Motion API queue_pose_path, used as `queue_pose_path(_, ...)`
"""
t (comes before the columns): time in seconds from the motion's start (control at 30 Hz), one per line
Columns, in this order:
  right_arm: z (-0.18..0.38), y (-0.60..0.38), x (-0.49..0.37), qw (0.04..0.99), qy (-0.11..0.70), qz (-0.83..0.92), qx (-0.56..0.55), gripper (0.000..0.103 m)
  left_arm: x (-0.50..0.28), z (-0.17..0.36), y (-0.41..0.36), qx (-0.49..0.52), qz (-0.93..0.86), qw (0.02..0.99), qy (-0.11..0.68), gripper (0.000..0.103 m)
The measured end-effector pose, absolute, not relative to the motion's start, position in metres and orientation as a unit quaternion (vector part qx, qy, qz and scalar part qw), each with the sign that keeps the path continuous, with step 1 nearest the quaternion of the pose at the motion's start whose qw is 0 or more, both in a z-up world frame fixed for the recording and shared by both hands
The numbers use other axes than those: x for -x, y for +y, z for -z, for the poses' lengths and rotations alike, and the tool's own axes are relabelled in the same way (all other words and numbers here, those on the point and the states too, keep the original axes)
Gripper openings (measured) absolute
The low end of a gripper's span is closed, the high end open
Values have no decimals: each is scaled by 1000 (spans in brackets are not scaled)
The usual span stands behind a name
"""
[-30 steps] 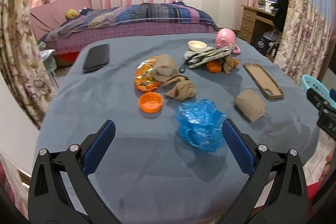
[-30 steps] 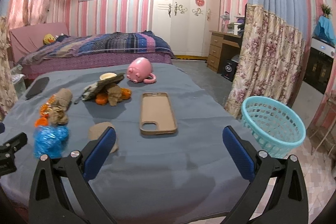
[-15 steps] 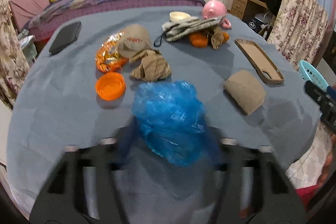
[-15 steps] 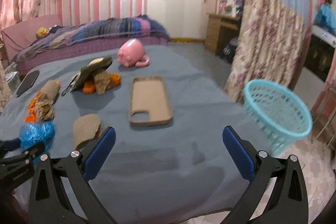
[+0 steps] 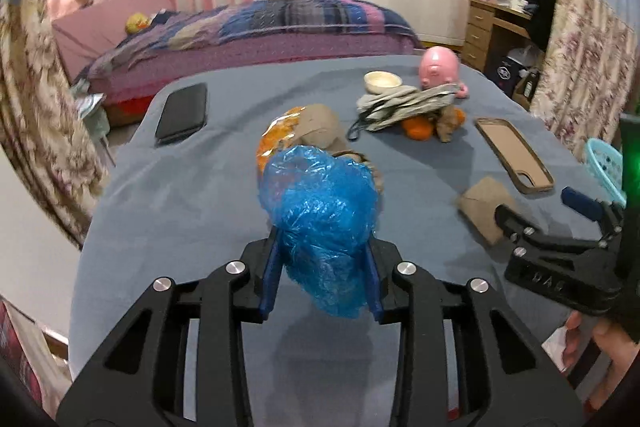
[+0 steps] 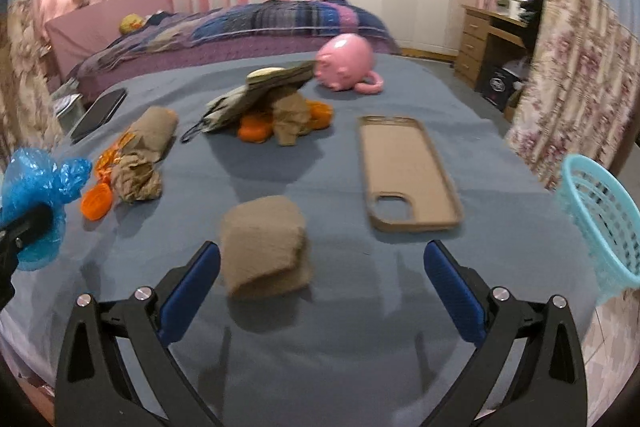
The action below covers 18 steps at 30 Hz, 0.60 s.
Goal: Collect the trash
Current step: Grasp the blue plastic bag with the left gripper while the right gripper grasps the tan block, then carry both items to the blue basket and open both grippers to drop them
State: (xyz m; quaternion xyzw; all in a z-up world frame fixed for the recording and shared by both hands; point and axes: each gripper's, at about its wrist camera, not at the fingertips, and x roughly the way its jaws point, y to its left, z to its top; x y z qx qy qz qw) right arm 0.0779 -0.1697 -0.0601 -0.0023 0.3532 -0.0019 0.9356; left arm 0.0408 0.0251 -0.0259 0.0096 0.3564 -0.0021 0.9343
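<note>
My left gripper (image 5: 322, 255) has the crumpled blue plastic bag (image 5: 320, 203) between its blue pads, which press its sides as the jaws are closing; the bag hangs just above the grey-blue tablecloth (image 5: 192, 203). In the right wrist view the same bag (image 6: 36, 179) shows at the far left. My right gripper (image 6: 322, 279) is open and low over the table. A folded brown paper wad (image 6: 264, 239) lies just ahead, close to its left finger (image 6: 192, 287). Crumpled brown paper with an orange wrapper (image 6: 140, 155) and an orange cap (image 6: 96, 201) lie further left.
A teal plastic basket (image 6: 600, 223) stands on the floor past the table's right edge. On the table are a tan phone case (image 6: 404, 171), a pink pig mug (image 6: 346, 63), a black phone (image 6: 100, 113) and a folded umbrella (image 6: 256, 95) over orange pieces. A bed lies behind.
The left jaws went from wide open to closed around the blue bag, which has risen off the cloth. The right gripper sank and came closer to the brown paper wad.
</note>
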Motion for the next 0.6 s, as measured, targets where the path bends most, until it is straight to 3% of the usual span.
queue_pose_path(0.1, 67, -158, -85, 931, 365, -16, 17, 92, -46, 27, 38, 13, -6, 932, 361, 33)
queue_pose_path(0.17, 73, -152, -90, 924, 381, -26, 23, 66, -48, 27, 42, 23, -7, 932, 362, 33)
queue_pose_path(0.3, 79, -154, -91, 917, 397, -45, 2, 41, -49, 28, 39, 19, -4, 933, 359, 33)
queue_pose_path(0.6, 31, -193, -77, 929, 368, -36, -38, 37, -56, 9, 2, -14, 19, 938, 345, 33)
